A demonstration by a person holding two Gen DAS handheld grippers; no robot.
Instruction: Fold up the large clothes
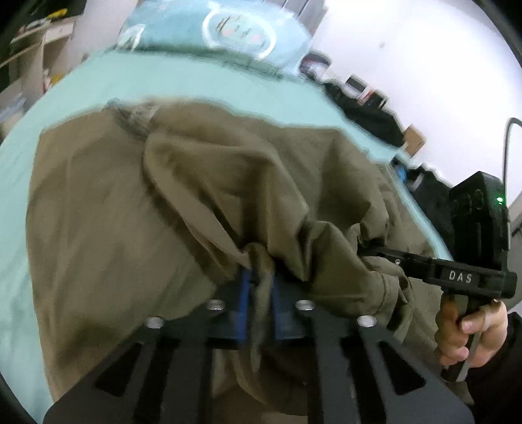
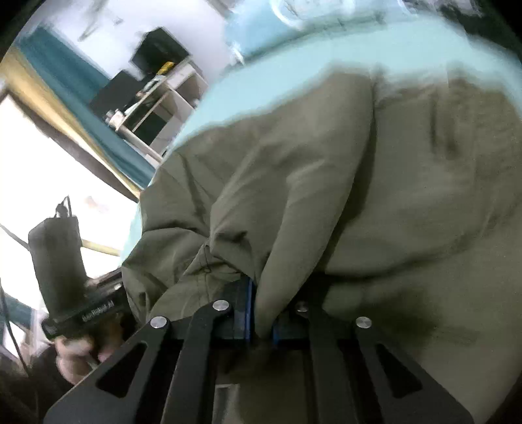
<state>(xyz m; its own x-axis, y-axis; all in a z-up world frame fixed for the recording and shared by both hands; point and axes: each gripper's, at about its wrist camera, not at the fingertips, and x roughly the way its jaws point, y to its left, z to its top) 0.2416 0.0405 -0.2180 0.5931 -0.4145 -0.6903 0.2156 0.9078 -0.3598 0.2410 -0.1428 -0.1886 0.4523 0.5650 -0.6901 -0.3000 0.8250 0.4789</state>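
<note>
A large olive-green garment point(image 1: 163, 202) lies spread on a mint-green bed sheet point(image 1: 182, 88). My left gripper point(image 1: 259, 287) is shut on a bunched fold of this garment, cloth pinched between its blue pads point(image 1: 244, 293). In the left wrist view the right gripper point(image 1: 368, 252) reaches into the cloth from the right, a hand point(image 1: 469, 329) on its handle. In the right wrist view the same garment point(image 2: 375, 195) fills the picture, and my right gripper point(image 2: 262, 313) is shut on a fold of it. The left gripper's body point(image 2: 81, 313) shows at lower left there, its fingertips hidden by cloth.
A light blue folded blanket or pillow point(image 1: 225, 29) lies at the head of the bed. Dark clutter and boxes point(image 1: 368, 107) line the white wall on the right. A shelf unit point(image 2: 153, 107) and a bright window point(image 2: 42, 169) stand to the left of the bed.
</note>
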